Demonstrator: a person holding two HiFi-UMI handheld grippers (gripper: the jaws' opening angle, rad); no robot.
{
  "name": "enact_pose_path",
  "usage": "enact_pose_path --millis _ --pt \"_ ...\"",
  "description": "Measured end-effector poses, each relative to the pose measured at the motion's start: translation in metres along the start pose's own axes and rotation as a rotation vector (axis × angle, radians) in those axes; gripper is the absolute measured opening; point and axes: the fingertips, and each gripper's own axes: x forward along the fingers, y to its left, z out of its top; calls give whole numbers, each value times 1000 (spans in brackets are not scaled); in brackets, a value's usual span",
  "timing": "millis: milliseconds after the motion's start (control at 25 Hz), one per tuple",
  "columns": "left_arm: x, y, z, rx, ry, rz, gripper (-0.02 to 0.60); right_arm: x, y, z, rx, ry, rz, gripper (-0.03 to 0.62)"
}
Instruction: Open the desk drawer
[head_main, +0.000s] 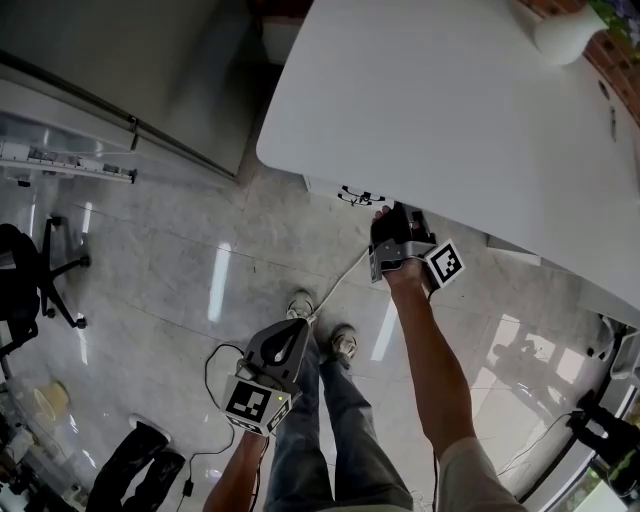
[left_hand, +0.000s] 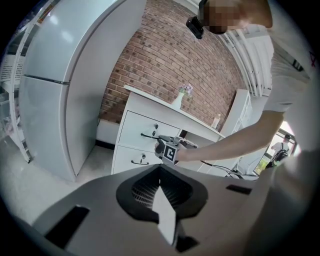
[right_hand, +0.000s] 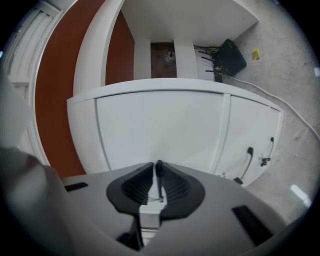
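Drawer handle (left_hand: 148, 135) — between right gripper (right_hand: 157, 164) jaws

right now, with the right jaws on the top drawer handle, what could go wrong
The right gripper clamps a thin drawer handle; a sharp pull may slip off. A key sticks out beside it: if the drawer is locked, yanking could rock the desk and its vase. A cable trails past the shoes; stepping back could snag it.
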Motion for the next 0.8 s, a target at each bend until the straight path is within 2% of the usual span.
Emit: enact_pose_path --millis 40,200,800 --pt "0 0 0 1 0 0 12 0 -2 0 -2 -7 -12 49" --pt "-2 0 -1 -3 -1 6 12 -1 -4 1 3 -31 -27 48" --pt "-4 -6 0 -2 -8 -4 12 -16 -2 -8 -3 -2 -52 48"
